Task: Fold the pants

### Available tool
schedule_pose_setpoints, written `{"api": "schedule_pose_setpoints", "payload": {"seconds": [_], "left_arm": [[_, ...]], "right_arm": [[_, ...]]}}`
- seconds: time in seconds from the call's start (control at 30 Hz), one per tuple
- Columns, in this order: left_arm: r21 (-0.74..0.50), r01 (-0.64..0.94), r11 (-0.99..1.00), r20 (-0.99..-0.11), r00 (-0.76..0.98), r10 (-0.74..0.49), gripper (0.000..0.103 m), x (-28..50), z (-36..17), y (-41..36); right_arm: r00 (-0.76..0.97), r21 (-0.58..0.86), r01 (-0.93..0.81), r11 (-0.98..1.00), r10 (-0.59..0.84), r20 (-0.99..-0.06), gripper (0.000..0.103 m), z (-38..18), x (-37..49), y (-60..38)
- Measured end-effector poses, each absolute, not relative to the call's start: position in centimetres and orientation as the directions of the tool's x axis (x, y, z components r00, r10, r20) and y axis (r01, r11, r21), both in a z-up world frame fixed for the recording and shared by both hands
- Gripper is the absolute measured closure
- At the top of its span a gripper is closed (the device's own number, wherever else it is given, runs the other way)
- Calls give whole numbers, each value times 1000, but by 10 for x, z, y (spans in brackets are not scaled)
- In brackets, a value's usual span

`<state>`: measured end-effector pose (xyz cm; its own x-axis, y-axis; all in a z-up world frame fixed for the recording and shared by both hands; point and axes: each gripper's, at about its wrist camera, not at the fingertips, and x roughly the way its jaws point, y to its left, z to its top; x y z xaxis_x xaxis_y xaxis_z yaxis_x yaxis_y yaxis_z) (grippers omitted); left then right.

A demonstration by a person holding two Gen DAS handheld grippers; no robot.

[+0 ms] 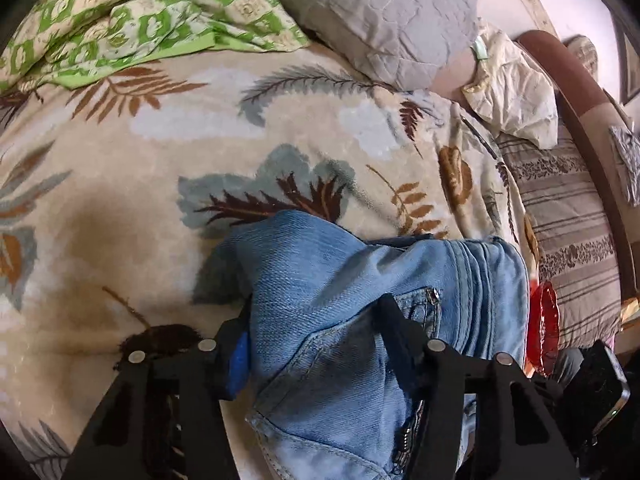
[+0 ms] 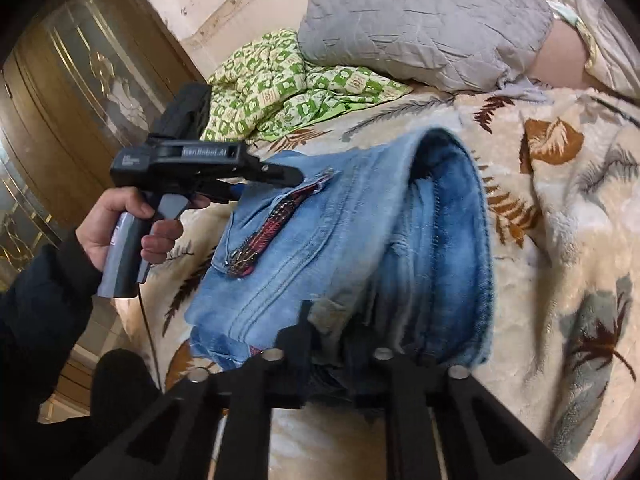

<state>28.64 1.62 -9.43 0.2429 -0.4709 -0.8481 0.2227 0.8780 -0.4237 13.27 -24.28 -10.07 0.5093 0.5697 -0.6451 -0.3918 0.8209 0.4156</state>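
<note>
Leaf-print blanket (image 1: 160, 168), grey pillow (image 2: 420, 20), green checked quilt (image 1: 120, 12).

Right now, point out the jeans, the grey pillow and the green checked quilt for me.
jeans (image 2: 320, 240): right wrist view, on the light denim beside the zipper.
grey pillow (image 2: 420, 20): right wrist view, middle of its wrinkled cover.
green checked quilt (image 1: 120, 12): left wrist view, on a bunched fold.

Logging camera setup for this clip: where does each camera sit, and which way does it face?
Left wrist: on the left gripper, facing along its fingers over the jeans toward the grey pillow; only those fingers show.
Right wrist: on the right gripper, facing across the jeans toward the pillow; its fingers, the left gripper and the left hand show.
Shared: jeans, pillow, green quilt, leaf-print blanket.
</note>
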Motion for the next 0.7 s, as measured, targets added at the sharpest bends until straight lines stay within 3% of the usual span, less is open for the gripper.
{"api": "schedule_pose_setpoints", "payload": {"seconds": [0.13, 0.2, 0.27, 0.37, 0.43, 0.5, 0.53, 0.57, 0.63, 0.7], "left_arm": [[-441, 201, 875, -845, 235, -480, 46, 291, -102, 21], [-452, 166, 877, -844, 240, -480, 54, 296, -106, 26], [-458, 128, 880, -847, 239, -475, 54, 299, -111, 32], [-444, 188, 876, -831, 280, -481, 48, 289, -101, 29], [-468, 201, 860, -805, 304, -509, 35, 278, -91, 36], [-479, 257, 840, -777, 320, -541, 5, 262, -78, 42], [-460, 299, 836, -769, 337, -543, 3, 250, -70, 44], [-431, 342, 835, -765, 352, -539, 2, 237, -63, 46], [-325, 439, 838, -775, 384, -502, 0, 207, -52, 44], [-184, 525, 831, -795, 418, -440, 0, 177, -47, 41]], "right_arm": [[507, 405, -377, 833, 552, -662, 94, -112, 128, -255], [511, 412, -368, 833, 552, -660, 94, -116, 127, -260], [514, 419, -360, 834, 552, -657, 94, -118, 128, -262], [513, 414, -366, 833, 552, -657, 93, -114, 127, -261], [508, 436, -366, 822, 569, -647, 89, -110, 127, -265], [499, 443, -354, 824, 567, -655, 75, -103, 125, -268], [495, 453, -359, 816, 578, -649, 60, -97, 123, -271], [495, 462, -365, 808, 589, -639, 33, -93, 122, -273], [550, 434, -358, 827, 562, -618, 7, -77, 117, -279], [569, 429, -358, 829, 558, -604, 7, -64, 122, -283]]}}
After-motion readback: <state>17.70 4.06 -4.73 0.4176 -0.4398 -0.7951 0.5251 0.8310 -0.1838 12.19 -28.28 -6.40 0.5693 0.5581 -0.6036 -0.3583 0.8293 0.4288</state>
